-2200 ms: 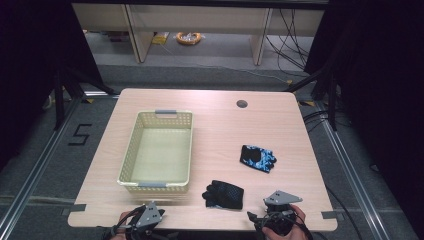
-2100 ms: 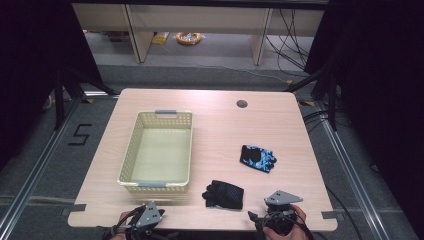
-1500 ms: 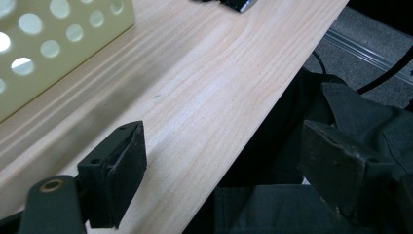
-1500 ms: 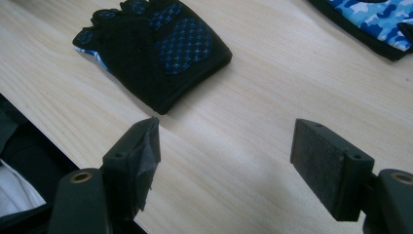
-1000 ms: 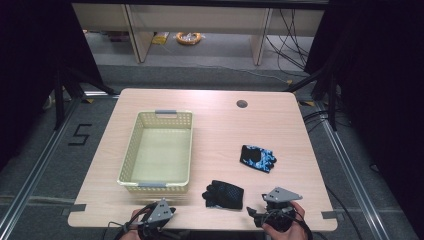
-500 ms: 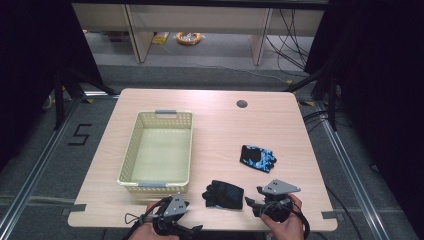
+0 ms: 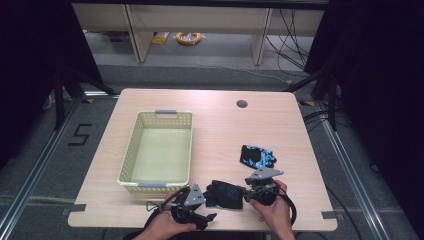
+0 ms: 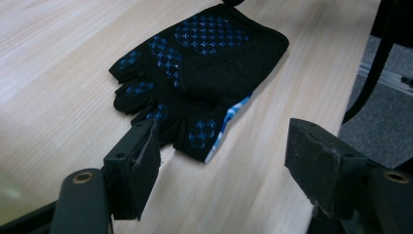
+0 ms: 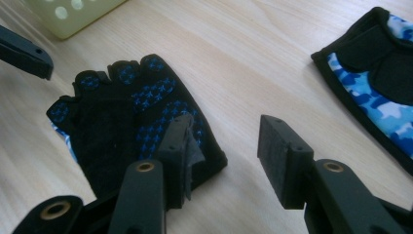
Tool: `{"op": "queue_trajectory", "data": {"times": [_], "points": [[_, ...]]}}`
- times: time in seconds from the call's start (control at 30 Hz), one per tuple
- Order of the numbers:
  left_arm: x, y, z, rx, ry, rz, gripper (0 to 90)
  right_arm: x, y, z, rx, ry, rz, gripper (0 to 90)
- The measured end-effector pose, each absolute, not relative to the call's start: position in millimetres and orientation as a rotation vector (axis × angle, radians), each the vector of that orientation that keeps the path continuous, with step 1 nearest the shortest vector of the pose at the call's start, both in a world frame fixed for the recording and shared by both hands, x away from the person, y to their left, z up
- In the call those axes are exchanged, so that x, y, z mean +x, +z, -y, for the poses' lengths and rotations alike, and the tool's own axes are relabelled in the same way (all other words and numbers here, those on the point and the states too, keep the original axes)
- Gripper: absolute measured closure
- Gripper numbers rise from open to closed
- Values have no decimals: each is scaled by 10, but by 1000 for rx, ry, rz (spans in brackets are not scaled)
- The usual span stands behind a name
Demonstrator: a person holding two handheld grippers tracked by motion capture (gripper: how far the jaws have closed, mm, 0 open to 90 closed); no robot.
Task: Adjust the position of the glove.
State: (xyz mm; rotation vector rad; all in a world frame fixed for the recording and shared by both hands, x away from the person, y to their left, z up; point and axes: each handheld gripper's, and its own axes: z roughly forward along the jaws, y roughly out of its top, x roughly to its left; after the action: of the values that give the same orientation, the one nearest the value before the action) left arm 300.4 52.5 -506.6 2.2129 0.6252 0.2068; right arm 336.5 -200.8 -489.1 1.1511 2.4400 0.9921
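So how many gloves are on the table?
2. A black glove lies palm up near the front edge, between the two tongs; a blue-patterned glove lies farther back to its right. None seem hidden.

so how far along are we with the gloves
Nothing is done yet: the basket holds nothing. In hand: both tools close in on the near glove, left tool and right tool with jaws just narrowing, neither gripping. Left: lifting that glove, then the camouflage glove.
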Motion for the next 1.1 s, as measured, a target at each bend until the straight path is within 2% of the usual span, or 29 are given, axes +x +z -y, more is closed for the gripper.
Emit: {"op": "queue_trajectory", "data": {"times": [0.17, 0.37, 0.43, 0.5, 0.53, 0.63, 0.7, 0.73, 0.87, 1.1], "points": [[3042, -5100, -491, 2242, 213, -627, 314, 3417, -4936, 1957, 1139, 983, -2472, 593], [3066, -5146, -481, 2256, 206, -623, 397, 3445, -5005, 1917, 1103, 997, -2470, 608], [3064, -5146, -473, 2261, 198, -617, 444, 3441, -5015, 1920, 1142, 991, -2482, 618], [3082, -5120, -479, 2294, 220, -576, 533, 3445, -5024, 1926, 1182, 1019, -2484, 631], [3065, -5124, -464, 2286, 217, -597, 533, 3440, -5020, 1933, 1204, 1015, -2492, 644], [3093, -5128, -454, 2291, 258, -576, 693, 3430, -5051, 1939, 1234, 1072, -2476, 721], [3088, -5123, -453, 2293, 263, -577, 743, 3438, -5072, 1948, 1206, 1090, -2466, 744], [3087, -5122, -452, 2295, 275, -562, 762, 3427, -5052, 1969, 1208, 1093, -2510, 798], [3053, -5116, -437, 2284, 272, -564, 799, 3428, -5071, 1966, 1187, 1117, -2468, 863], [3018, -5046, -425, 2278, 286, -519, 828, 3408, -4897, 1978, 1135, 1144, -2455, 868]]}}
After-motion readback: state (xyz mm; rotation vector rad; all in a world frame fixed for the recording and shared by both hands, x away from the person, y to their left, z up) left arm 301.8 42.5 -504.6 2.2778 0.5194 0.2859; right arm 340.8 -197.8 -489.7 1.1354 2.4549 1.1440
